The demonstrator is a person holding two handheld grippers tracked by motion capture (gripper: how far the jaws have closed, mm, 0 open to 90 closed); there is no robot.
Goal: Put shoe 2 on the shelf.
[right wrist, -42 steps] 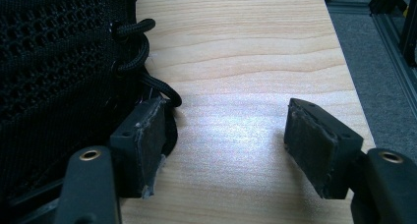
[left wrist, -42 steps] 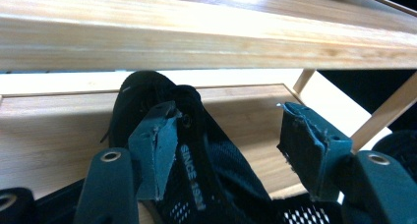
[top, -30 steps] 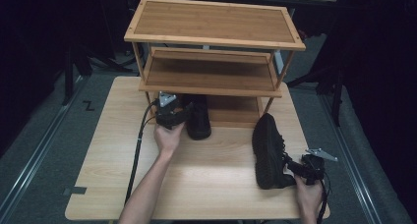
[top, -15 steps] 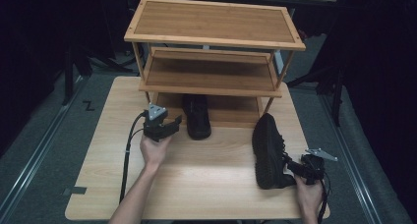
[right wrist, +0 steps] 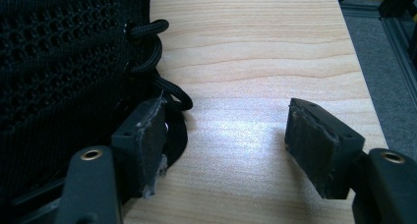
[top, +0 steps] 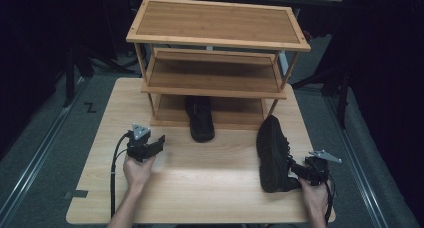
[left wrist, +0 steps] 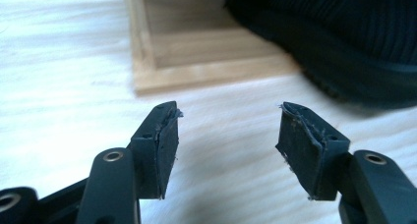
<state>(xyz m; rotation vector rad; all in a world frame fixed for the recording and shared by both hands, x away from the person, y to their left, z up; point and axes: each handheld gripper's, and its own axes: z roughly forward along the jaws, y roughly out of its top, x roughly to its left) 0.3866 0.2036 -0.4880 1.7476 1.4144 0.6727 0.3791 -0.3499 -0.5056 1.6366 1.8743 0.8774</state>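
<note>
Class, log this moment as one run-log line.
left gripper: open, empty | right gripper: open beside shoe | other shoe: on rack's bottom shelf

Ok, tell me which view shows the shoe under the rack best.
High view: the black shoe shows toe to heel, half under the wooden rack. The left gripper view catches just its side; the right gripper view shows the other shoe.

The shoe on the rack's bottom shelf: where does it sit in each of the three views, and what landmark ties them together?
High view: the shoe on the bottom shelf lies centre, its near end sticking out onto the table.
Left gripper view: it is the dark mass at upper right, beyond the open jaws.
Right gripper view: not in it; the black mesh there is the other shoe.
Shared landmark: the pale wooden table.
</note>
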